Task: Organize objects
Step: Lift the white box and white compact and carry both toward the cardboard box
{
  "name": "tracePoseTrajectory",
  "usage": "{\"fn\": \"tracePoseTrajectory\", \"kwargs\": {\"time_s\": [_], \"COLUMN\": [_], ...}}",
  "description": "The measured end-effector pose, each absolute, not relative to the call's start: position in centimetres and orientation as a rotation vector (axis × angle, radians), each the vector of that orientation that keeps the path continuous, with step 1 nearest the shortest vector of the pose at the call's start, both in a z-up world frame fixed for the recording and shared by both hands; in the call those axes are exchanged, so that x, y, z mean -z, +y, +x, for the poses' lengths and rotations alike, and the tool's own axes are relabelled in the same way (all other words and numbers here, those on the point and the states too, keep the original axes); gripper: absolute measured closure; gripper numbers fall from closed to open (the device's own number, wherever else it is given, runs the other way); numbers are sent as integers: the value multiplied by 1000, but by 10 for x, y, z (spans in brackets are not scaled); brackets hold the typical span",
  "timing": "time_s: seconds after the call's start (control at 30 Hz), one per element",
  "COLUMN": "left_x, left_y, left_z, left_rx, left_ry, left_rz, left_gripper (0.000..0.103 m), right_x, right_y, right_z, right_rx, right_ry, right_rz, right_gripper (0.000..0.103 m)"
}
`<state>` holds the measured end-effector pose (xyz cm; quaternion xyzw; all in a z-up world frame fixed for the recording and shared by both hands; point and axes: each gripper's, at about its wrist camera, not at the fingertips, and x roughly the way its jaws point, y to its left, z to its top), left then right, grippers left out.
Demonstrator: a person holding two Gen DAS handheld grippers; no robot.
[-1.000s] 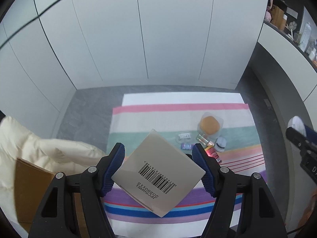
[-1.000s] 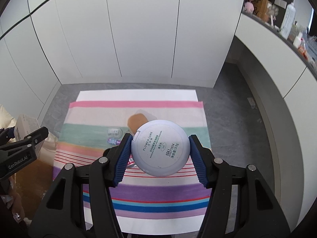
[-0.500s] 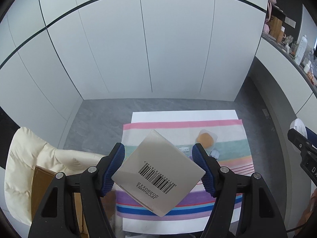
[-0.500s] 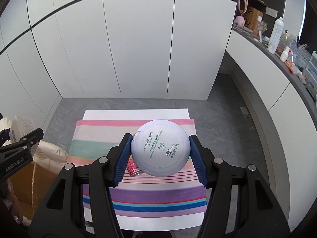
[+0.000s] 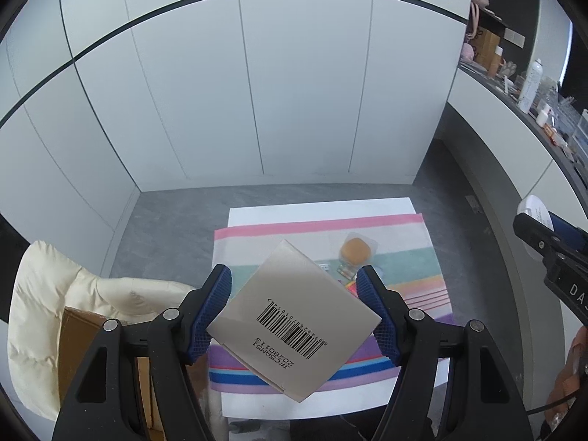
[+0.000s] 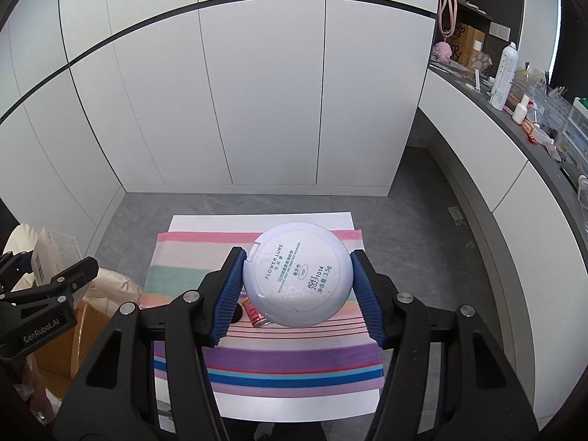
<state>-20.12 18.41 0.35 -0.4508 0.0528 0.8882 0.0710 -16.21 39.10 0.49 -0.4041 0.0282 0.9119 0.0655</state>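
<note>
Holding a flat grey box in my left gripper, I have the blue pads spread about as wide as the box itself, each pressing one of its corners, so it hangs cornerwise with the barcode face toward the camera. It sits in the air above the striped cloth, which covers a white table. Past the box, the left wrist view picks out an orange puff in a clear case on the green stripe and a few small items beside it that are too small to tell apart. To the left of the table a cream padded jacket drapes over a brown cardboard box.

My right gripper is parted to a similar width and clamps a round pale compact by its rim, underside facing the lens (the label reads FLOWER LURE). It too is held above the cloth. Only the right wrist view shows a small red can lying on the cloth just under the compact's lower edge, partly hidden by it. The compact hides the orange puff from this side. This view also catches the box's printed white face at far left, and a cluttered counter along the right wall with a tall white bottle on it.
</note>
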Motion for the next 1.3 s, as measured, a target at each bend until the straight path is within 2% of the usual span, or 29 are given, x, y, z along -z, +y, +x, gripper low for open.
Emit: {"fn": "tracePoseTrajectory", "kwargs": {"time_s": [0.67,1.3], "left_x": [-9,10], "left_y": [178,147], "left_z": [-152,-72], "left_rx": [-2723,-2787], "left_ry": [240,252], "left_rz": [-1321,-1295], "left_gripper": [31,31], "right_x": [0,47], "right_y": [393,368], "right_z": [-132,-54], "right_rx": [-2755,-2750], "right_ry": [78,97], "right_rz": [-1224,-1347], "right_gripper": [43,43]}}
